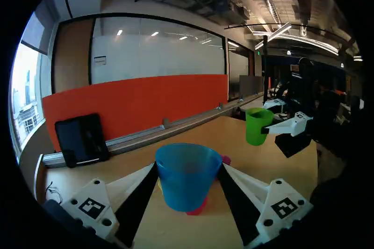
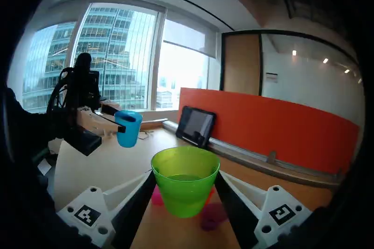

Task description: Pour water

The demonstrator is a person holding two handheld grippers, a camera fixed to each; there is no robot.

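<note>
In the left gripper view, a blue plastic cup [image 1: 188, 176] stands upright between my left gripper's [image 1: 187, 181] fingers, which are shut on its sides, above the wooden table [image 1: 262, 165]. Farther right, the right gripper [image 1: 271, 130] holds a green cup [image 1: 257, 126]. In the right gripper view, the green cup [image 2: 185, 186] is upright with a little liquid in its bottom, and my right gripper [image 2: 185, 190] is shut on it. The blue cup [image 2: 127, 128] is seen to the left, held by the other gripper [image 2: 105, 125].
A dark tablet [image 1: 80, 139] leans against an orange partition [image 1: 140, 99] at the table's back edge. Pink things [image 2: 212, 216] lie on the table under the cups. Large windows [image 2: 107, 57] are on one side, and office desks [image 1: 280, 104] stand beyond the table.
</note>
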